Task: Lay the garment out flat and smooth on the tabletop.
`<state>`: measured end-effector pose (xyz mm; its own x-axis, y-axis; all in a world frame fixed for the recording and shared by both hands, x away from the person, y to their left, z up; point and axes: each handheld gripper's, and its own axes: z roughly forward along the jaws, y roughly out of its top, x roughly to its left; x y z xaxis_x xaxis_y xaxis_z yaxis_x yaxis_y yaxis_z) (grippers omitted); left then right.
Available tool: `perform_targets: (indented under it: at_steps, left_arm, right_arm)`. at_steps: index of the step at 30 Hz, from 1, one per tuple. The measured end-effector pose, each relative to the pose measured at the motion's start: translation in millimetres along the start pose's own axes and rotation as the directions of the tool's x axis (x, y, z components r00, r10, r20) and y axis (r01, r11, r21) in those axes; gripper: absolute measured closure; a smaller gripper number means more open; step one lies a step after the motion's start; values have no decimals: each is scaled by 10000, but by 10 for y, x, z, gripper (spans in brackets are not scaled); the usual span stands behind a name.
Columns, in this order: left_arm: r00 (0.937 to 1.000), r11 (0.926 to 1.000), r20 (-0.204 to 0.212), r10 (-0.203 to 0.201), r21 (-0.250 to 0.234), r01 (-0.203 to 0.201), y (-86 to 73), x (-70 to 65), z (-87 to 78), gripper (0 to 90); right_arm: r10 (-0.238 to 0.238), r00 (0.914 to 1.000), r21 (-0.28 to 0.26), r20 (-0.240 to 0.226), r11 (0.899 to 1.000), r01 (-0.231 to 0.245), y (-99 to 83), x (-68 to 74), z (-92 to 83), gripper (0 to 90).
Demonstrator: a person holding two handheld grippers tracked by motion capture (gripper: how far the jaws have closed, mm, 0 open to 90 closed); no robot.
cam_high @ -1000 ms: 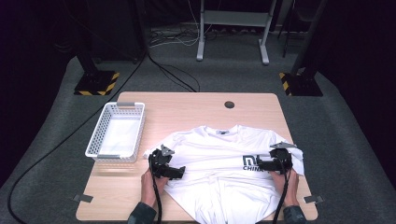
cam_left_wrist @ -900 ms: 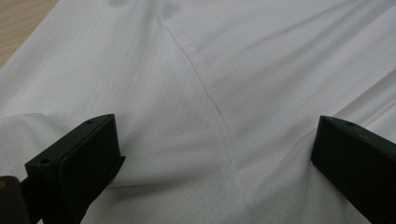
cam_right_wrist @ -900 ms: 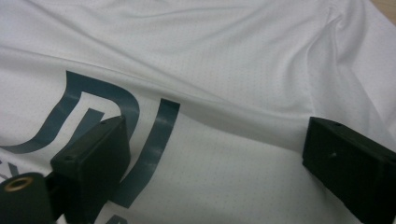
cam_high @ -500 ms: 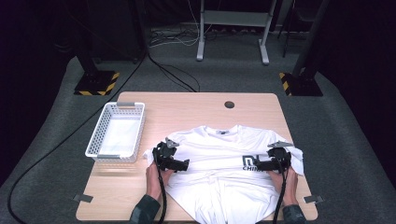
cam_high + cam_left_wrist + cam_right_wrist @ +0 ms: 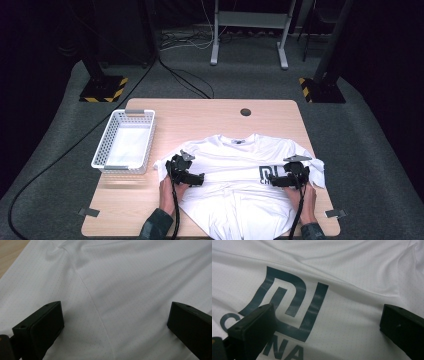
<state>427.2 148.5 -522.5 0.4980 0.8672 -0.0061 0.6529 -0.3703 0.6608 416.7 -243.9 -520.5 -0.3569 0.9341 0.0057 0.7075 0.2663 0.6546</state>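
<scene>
At the left of the high view, a white basket (image 5: 125, 142) on the wooden table (image 5: 210, 115), just beside the shirt's left sleeve. Spread flat across the lower middle of the frame, a white T-shirt (image 5: 235, 165), collar toward the far edge, dark print on its right chest. Over the left shoulder, the left gripper (image 5: 187, 172), jaws wide apart in its own view, nothing but a sleeve seam and loose cloth between them. At the right, over the print, the right gripper (image 5: 295, 175), jaws just opened to full width, empty, dark lettering (image 5: 287, 302) lying under them.
</scene>
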Motion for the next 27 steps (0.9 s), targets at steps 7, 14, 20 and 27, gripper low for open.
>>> perform_targets:
  at_steps: [7,14,20,27]
  left_arm:
    - [9997,9998,-138,-183,-98,182,180,185,163,0]
    - [9975,9984,-445,-541,-170,534,551,498,479,0]
    - [9960,9975,-579,-687,94,694,854,697,708,0]
    - [9960,9970,-568,-697,310,715,1054,842,857,0]
  right_arm:
    - [-49,10000,59,-24,10000,49,201,-79,163,0]
    - [-3,10000,63,6,10000,3,612,-224,507,0]
    - [15,10000,228,26,9997,-16,947,-363,771,0]
    - [270,9994,406,206,9988,-278,1158,-445,931,0]
